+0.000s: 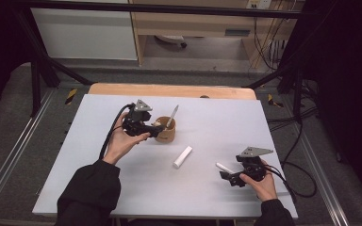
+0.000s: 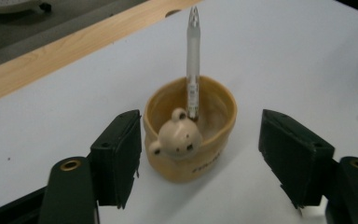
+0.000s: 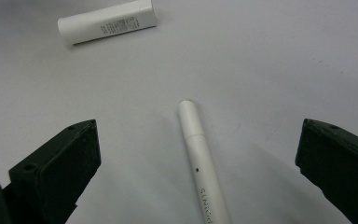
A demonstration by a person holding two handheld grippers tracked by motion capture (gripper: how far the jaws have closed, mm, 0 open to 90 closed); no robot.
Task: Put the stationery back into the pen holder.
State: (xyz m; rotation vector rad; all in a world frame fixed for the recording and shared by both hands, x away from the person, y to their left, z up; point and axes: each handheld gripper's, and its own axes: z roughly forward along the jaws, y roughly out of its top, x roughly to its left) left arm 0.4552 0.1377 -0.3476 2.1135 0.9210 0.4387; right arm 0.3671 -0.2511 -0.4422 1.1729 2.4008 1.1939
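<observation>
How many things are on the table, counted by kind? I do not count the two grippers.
Cups: 1, the tan bear cup
Pens: 2, the pen in the cup and the white pen on the table
Tubes: 1, the white tube
Total: 4

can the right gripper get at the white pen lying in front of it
Probably yes: the right gripper has its jaws open on either side of the white pen, which lies flat on the table with nothing in between.
</observation>
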